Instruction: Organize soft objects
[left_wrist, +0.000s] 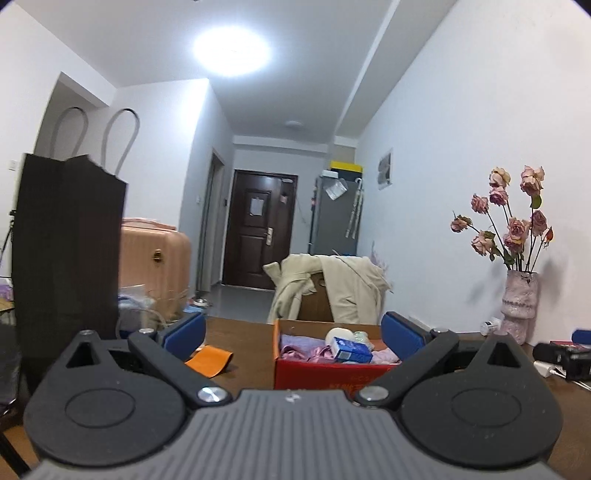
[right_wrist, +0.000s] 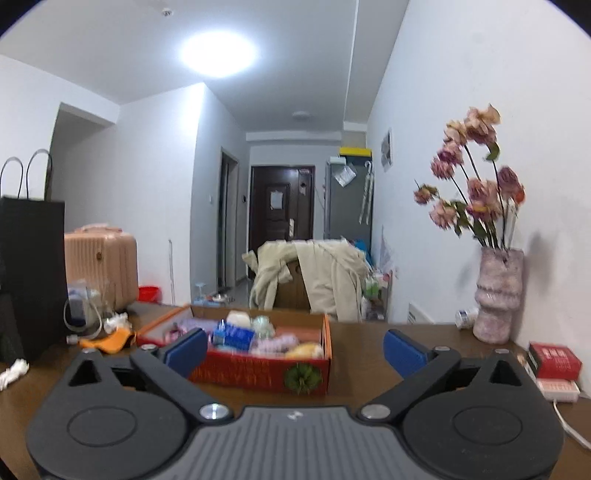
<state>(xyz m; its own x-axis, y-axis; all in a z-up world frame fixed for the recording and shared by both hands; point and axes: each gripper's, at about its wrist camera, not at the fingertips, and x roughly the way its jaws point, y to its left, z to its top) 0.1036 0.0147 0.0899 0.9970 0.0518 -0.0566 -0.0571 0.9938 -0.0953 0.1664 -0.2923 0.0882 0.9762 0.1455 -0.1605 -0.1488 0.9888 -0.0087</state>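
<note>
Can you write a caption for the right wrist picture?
Open right gripper faces a red box of soft things on the brown table.

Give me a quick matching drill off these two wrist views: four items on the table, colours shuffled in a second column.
Things:
1. box
2. paper bag
3. vase
4. flat pouch

Colours:
A. orange
B. pale pink
C. red
D. black

Pairs: 1-C, 2-D, 3-B, 4-A
</note>
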